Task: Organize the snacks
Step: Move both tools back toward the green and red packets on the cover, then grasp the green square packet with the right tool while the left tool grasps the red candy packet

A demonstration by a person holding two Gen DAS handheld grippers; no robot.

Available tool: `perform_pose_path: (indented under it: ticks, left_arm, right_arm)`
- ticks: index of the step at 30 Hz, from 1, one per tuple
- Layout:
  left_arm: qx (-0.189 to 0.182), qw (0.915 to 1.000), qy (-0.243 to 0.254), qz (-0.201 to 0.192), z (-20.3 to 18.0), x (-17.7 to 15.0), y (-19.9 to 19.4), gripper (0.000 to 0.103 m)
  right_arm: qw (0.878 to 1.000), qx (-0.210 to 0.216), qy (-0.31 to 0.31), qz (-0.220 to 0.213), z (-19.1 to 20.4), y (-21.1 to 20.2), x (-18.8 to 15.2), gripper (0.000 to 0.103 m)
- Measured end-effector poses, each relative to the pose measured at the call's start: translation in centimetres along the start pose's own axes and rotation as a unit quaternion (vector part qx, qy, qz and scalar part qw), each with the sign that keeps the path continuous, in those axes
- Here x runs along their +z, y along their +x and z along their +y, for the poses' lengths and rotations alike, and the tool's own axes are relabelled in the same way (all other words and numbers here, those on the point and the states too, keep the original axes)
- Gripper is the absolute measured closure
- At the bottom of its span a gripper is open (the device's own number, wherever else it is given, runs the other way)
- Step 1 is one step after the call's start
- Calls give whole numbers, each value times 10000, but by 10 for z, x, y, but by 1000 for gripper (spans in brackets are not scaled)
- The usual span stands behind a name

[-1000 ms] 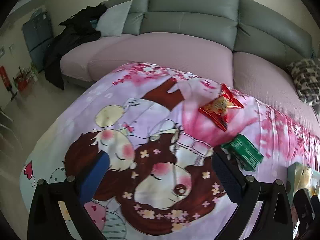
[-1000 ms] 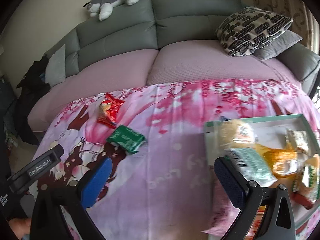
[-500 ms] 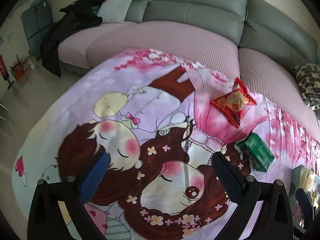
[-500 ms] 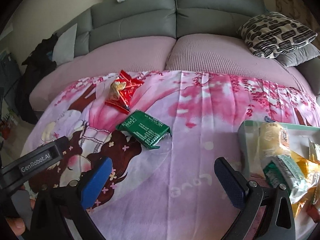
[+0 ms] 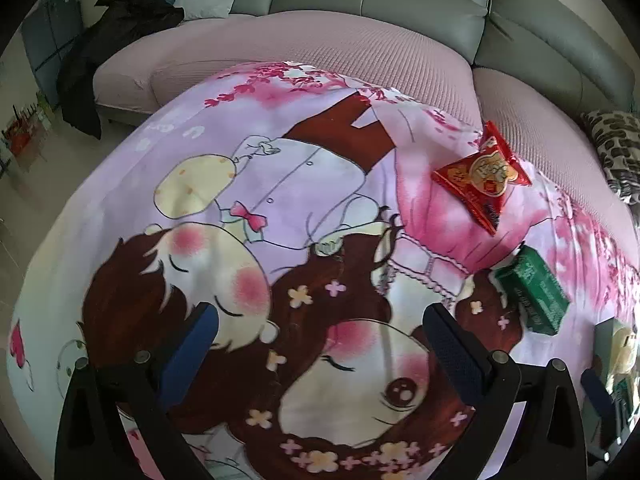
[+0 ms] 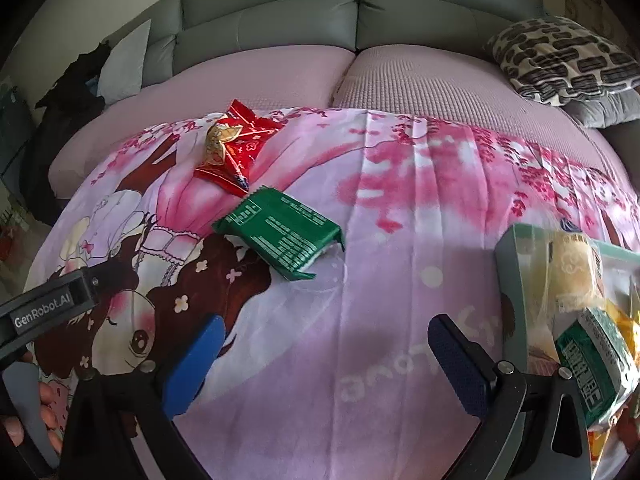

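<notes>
Left gripper (image 5: 320, 344) and right gripper (image 6: 324, 354), both with jaws spread wide and holding nothing, above a cartoon-print blanket (image 6: 400, 280); a red packet (image 6: 232, 148) and, just nearer, a green packet (image 6: 280, 232) lie at centre-left, a snack-filled tray (image 6: 510, 256) at right.

Blanket (image 6: 360, 300) spread on a table before the sofa (image 6: 400, 72), two snack packets (image 6: 234, 148) (image 6: 280, 236) lying close together on it (far one near the sofa edge), tray (image 6: 506, 264) of snacks at right, patterned cushion (image 6: 560, 56) on sofa's right end.
</notes>
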State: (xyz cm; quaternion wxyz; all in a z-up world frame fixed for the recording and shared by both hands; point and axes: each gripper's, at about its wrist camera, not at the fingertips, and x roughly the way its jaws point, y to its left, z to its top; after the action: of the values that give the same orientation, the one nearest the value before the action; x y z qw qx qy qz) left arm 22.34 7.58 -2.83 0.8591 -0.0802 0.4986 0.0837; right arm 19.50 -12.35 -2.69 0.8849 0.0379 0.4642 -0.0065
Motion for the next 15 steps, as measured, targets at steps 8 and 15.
perform_pose_path:
  ticks: [8, 15]
  left_arm:
    - [-51, 10000, 5, 21, 10, 9, 8, 1]
    - [-27, 10000, 49, 35, 14, 19, 18, 1]
  right_arm:
    - [9996, 100, -97, 259, 8, 22, 20, 2]
    - [9989, 28, -301, 365, 13, 43, 40, 6]
